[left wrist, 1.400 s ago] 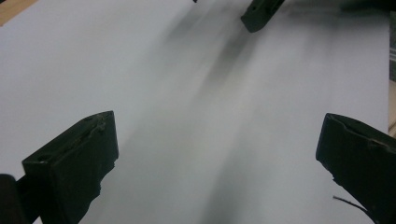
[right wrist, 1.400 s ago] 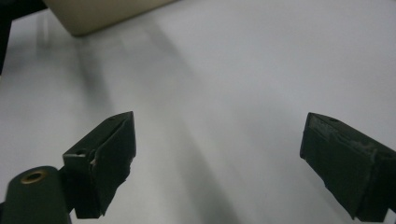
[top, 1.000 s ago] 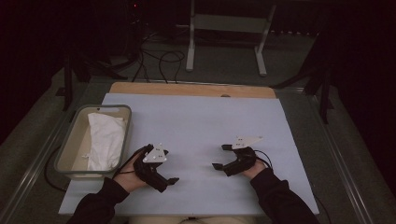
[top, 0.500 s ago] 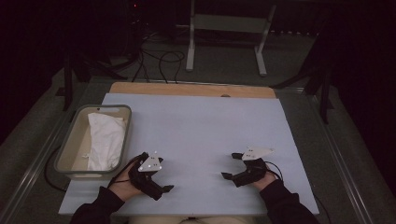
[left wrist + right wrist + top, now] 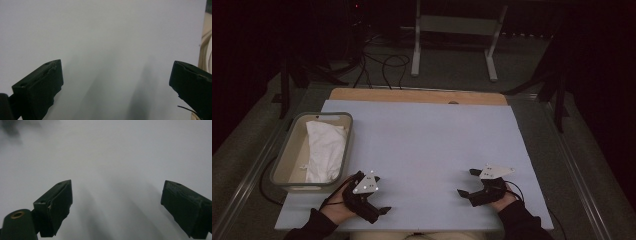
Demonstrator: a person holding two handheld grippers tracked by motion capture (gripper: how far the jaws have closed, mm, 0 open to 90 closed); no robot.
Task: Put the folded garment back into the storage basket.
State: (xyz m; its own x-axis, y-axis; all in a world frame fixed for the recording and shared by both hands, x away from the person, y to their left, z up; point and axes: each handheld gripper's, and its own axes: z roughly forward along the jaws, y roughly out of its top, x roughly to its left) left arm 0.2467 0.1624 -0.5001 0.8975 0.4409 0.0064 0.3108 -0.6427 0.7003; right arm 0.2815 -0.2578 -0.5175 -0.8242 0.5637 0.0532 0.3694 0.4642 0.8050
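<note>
High view: the pale blue worktop (image 5: 427,150) lies bare across its middle and far half, with a strip of bare wood (image 5: 417,96) showing along its far edge. The left claw (image 5: 371,204) sits low on the near left, close to the worktop's near edge, jaws spread and pointing toward the middle-right. It holds nothing. Just beside it, to its left and a little farther off, the grey bin (image 5: 287,159) rests on the worktop's left edge, its near corner near the left hand (image 5: 337,210). Inside the bin lies a white cloth (image 5: 324,150), crumpled along the bin's right wall, touched by neither claw.

The right claw (image 5: 468,183) rests on the near right, jaws spread and pointing left toward the open middle, also holding nothing. It stands well apart from the left claw, with bare worktop between them. The worktop's right edge is near it, beyond the right hand (image 5: 507,197).

Left gripper view: the two black jaws stand wide apart over plain blue surface, and the bin's pale rim (image 5: 206,50) shows along the right border of the view, just beside the right-hand jaw.

Right gripper view: the jaws are likewise wide apart over bare blue worktop (image 5: 112,157), with their soft shadows falling on it.
</note>
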